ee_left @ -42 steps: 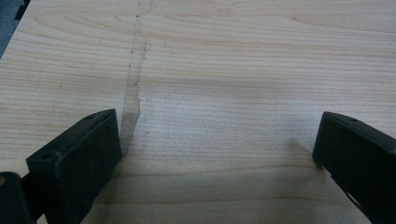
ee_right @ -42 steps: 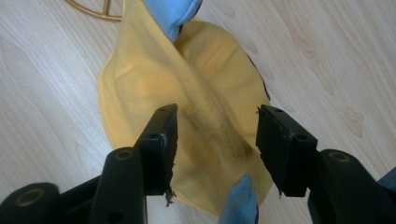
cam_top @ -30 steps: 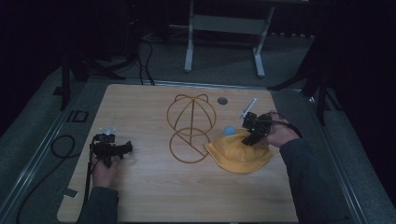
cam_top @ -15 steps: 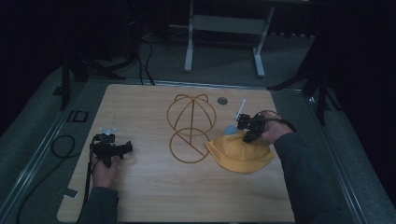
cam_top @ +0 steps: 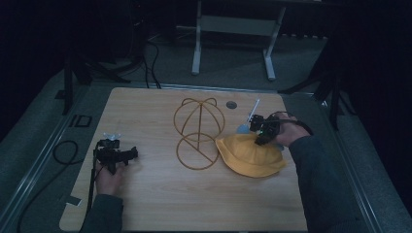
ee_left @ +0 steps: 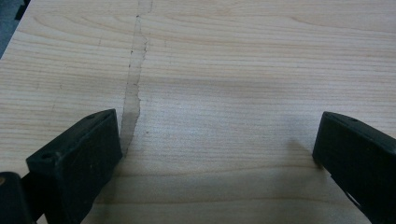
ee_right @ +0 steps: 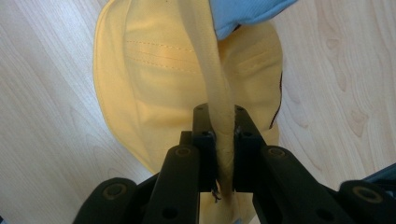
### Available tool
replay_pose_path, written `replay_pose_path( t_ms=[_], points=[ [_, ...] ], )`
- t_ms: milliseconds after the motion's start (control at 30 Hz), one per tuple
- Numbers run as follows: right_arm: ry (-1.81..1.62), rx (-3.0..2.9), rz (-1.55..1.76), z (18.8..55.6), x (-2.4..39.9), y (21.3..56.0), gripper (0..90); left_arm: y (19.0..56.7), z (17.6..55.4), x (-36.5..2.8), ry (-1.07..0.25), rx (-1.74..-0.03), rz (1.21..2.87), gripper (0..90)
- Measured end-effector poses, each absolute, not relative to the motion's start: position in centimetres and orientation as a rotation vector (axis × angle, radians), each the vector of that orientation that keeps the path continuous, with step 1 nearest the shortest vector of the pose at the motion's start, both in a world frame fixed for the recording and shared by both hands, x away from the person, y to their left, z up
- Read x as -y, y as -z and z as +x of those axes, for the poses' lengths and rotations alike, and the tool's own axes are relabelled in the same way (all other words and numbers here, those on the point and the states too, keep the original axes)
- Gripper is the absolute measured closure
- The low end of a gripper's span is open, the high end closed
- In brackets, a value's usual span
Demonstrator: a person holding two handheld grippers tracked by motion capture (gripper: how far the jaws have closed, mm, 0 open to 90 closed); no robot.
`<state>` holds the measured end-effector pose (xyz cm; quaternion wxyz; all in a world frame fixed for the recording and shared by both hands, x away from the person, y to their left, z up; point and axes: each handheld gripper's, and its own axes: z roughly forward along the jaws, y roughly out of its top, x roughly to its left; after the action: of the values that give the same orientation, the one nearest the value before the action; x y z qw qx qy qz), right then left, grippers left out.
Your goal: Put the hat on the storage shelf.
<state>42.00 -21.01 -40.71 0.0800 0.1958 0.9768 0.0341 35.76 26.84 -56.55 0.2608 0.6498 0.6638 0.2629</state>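
Observation:
A yellow cap [cam_top: 250, 156] lies on the wooden table [cam_top: 145, 204], right of a golden wire hat frame [cam_top: 199, 131]. My right gripper [cam_top: 260, 133] is at the cap's far edge. Its jaws have just been closing. In the right gripper view the right gripper [ee_right: 220, 116] is shut on a folded yellow edge of the cap [ee_right: 154, 70], which rises between the pads. A light blue piece of fabric [ee_right: 243, 14] shows past the cap. At the table's left, my left gripper [cam_top: 128, 154] rests low. Its jaws stand wide open over bare wood [ee_left: 219, 144].
A small dark round spot [cam_top: 231, 104] marks the table behind the wire frame. A black cable [cam_top: 63, 150] loops off the table's left edge. White metal stand legs [cam_top: 197, 48] rise on the floor beyond the table.
My right hand has shifted a little to the left, onto the cap's far edge. The left hand and its gripper have stayed where they were.

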Motion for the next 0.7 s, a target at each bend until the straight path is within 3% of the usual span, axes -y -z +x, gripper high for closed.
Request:
replay_pose_path(
  t_ms=[700],
  points=[
    [-0.250, -2.840, 0.713, 43.1, 22.9, 38.2, 83.5, 56.6, 35.8, -26.8, -0.711, -1.797, 1.760, 1.2]
  ],
)
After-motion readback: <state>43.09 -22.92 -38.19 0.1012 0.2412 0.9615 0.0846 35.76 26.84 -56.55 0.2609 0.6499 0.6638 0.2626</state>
